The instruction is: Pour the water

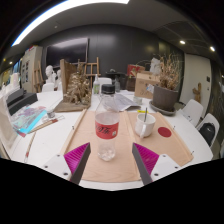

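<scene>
Wide white table (50,140) stretching out ahead of the tongs, and on it a brown board (120,165) laid right in front as the working patch, presumably so any spill lands there and not on the tabletop. Far beyond the fingers sits the room's clutter: wooden models and a chair, all well away and out of play. Now the main item: a clear plastic water bottle (106,122) with a red label, standing upright on the board just ahead of the tongs and roughly on the line between the two fingers, cap on as far as I can tell. It looks set there on purpose, square to the approach, so the fingers can slide either side of it. Off to the right of the bottle, near it but not touching, a small white cup (145,124) with something thin poking out of it — that's my guess for where the water goes. And the gripper (111,158) itself: spread wide, magenta pads (77,155) facing inward, nothing between them, the bottle just beyond the tips. My read: the grasp hasn't begun; next comes a straight push forward, then a squeeze around the bottle's middle.
</scene>
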Tool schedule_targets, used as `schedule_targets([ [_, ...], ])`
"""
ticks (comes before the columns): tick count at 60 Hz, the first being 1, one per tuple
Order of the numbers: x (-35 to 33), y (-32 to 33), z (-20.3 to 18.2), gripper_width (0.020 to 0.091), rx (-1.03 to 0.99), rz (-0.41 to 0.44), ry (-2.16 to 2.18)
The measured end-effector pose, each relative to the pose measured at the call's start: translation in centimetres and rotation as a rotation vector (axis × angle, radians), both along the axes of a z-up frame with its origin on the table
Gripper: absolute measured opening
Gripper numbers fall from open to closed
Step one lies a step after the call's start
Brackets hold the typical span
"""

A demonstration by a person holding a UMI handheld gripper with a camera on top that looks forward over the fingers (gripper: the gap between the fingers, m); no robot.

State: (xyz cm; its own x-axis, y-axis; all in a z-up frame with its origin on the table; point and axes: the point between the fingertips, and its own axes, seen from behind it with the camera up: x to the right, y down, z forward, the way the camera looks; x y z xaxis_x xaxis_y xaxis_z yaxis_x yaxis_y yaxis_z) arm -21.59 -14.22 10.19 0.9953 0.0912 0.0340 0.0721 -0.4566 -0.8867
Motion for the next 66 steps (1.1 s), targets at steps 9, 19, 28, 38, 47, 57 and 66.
schedule_targets([
  [9,-1.2,5.1,-1.7,0.0822,0.053,-0.029,0.033],
  [19,-1.6,8.3,-2.8,0.0567,0.081,-0.058,0.051],
  [28,-1.7,9.0,-2.7,0.0409,0.099,-0.060,0.049],
  [38,-1.8,8.9,-2.9,0.0254,0.087,-0.062,0.052],
  [47,-2.5,9.2,-1.7,0.0252,0.079,-0.049,0.054],
  [57,-4.3,10.6,3.7,0.0252,0.112,-0.029,0.226],
  [66,-5.6,12.5,9.5,0.0251,0.115,-0.031,0.600],
])
